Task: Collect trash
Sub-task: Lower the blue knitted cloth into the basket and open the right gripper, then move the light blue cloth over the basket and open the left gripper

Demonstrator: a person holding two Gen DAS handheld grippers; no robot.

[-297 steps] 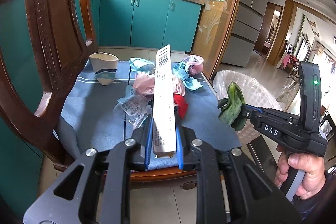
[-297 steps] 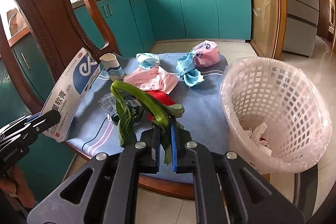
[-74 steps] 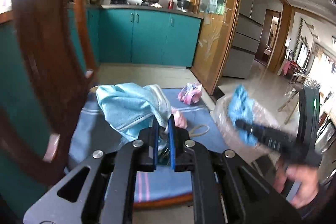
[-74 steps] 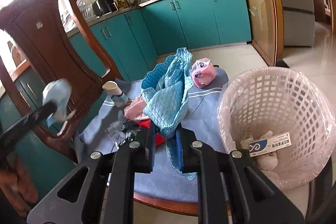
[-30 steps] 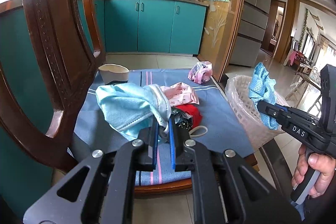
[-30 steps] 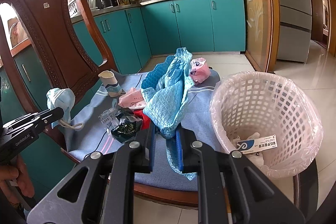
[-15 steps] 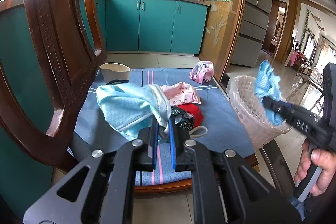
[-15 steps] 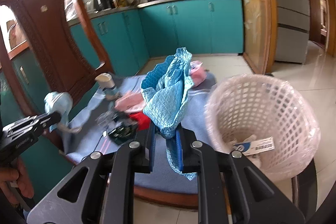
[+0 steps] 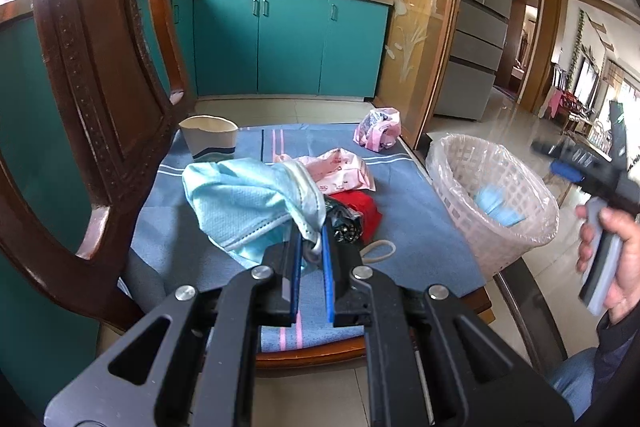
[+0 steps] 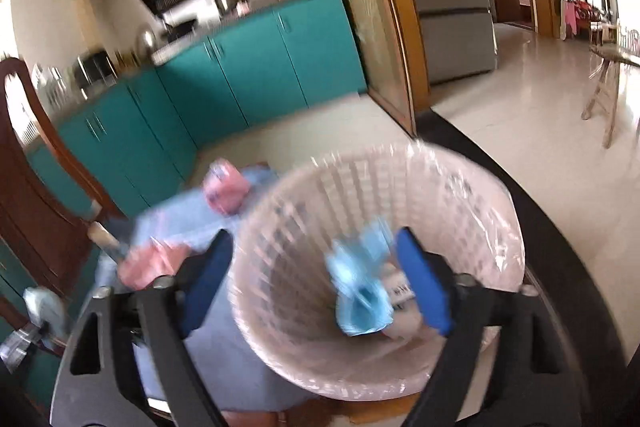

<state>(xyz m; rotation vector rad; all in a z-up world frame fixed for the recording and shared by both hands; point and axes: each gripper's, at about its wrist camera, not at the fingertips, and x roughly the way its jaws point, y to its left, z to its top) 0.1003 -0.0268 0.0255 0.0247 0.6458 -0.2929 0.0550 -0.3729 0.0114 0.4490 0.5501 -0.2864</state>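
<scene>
Both grippers busy: left gripper (image 9: 310, 251) clamps face mask (image 9: 248, 203); right gripper (image 10: 320, 279) jaws just opened, blue cloth (image 10: 362, 297) w/in basket (image 10: 460, 187).

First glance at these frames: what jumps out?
The white basket fills the right wrist view, a blue cloth inside it between the wide-open jaws of the right claw, which have just been opening. In the left wrist view the left claw is shut on a light blue face mask above the blue-covered chair seat, where pink and red wrappers lie.
</scene>
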